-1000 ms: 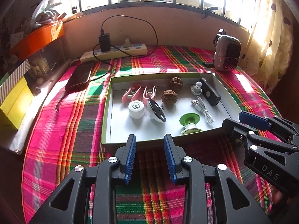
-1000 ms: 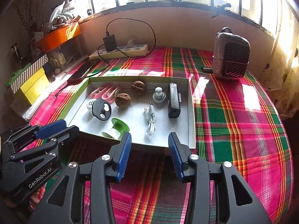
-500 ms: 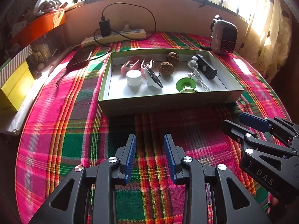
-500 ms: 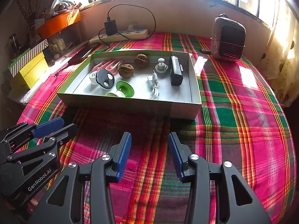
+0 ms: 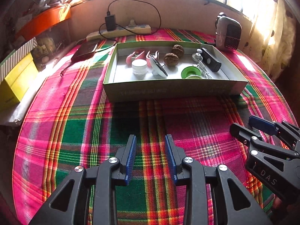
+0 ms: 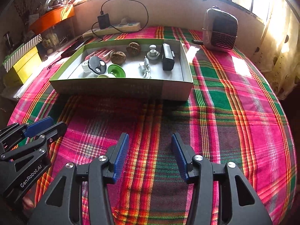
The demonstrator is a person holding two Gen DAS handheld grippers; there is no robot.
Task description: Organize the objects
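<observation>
Sunlit plaid worktop is widening between the box of sorted objects and both retreating claws, left claw and right claw gaping empty, suggesting tidying is finishing.

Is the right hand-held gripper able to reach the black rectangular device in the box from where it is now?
Probably yes. The right hand-held gripper is open and empty, only bare tablecloth lies before the box, and the black device lies uncovered at the box's right end; the low wall must be cleared.

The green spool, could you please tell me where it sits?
In both views the green spool lies inside the box, near its front wall, between the walnut and white cable.
</observation>
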